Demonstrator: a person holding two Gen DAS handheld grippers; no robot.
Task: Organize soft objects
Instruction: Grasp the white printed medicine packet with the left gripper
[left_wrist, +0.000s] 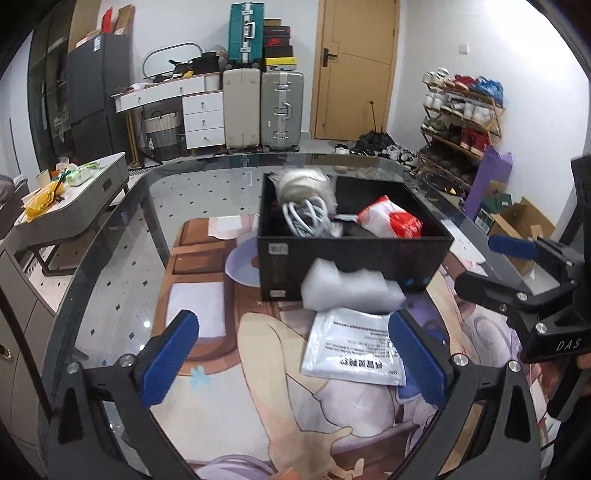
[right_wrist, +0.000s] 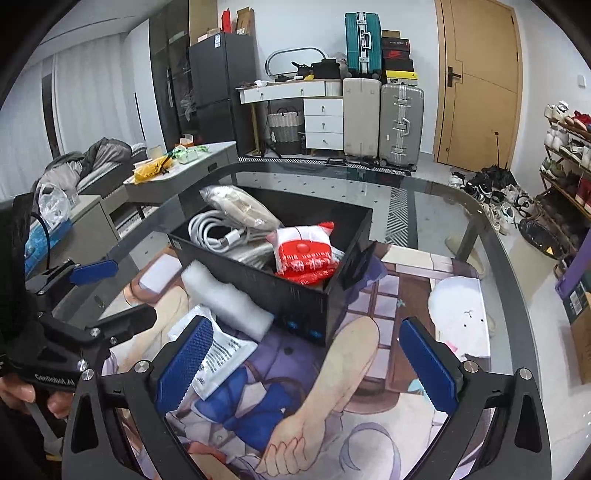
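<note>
A black box (left_wrist: 354, 254) (right_wrist: 280, 291) stands on the printed mat and holds a coiled white cable (left_wrist: 306, 218) (right_wrist: 212, 230), a red-and-white packet (left_wrist: 391, 218) (right_wrist: 304, 254) and a bagged beige item (left_wrist: 303, 182) (right_wrist: 240, 206). A white foam wrap (left_wrist: 351, 290) (right_wrist: 229, 299) leans against the box's near wall. A flat white plastic pouch (left_wrist: 351, 347) (right_wrist: 218, 354) lies in front of it. My left gripper (left_wrist: 295, 362) is open and empty just short of the pouch. My right gripper (right_wrist: 310, 369) is open and empty beside the box.
The glass table (left_wrist: 122, 236) carries the printed mat (left_wrist: 236, 369). A white plush (right_wrist: 461, 317) lies on the mat right of the box. Suitcases (left_wrist: 258, 107), a drawer unit and a shoe rack (left_wrist: 461, 122) stand behind. A side table (left_wrist: 70, 195) is at the left.
</note>
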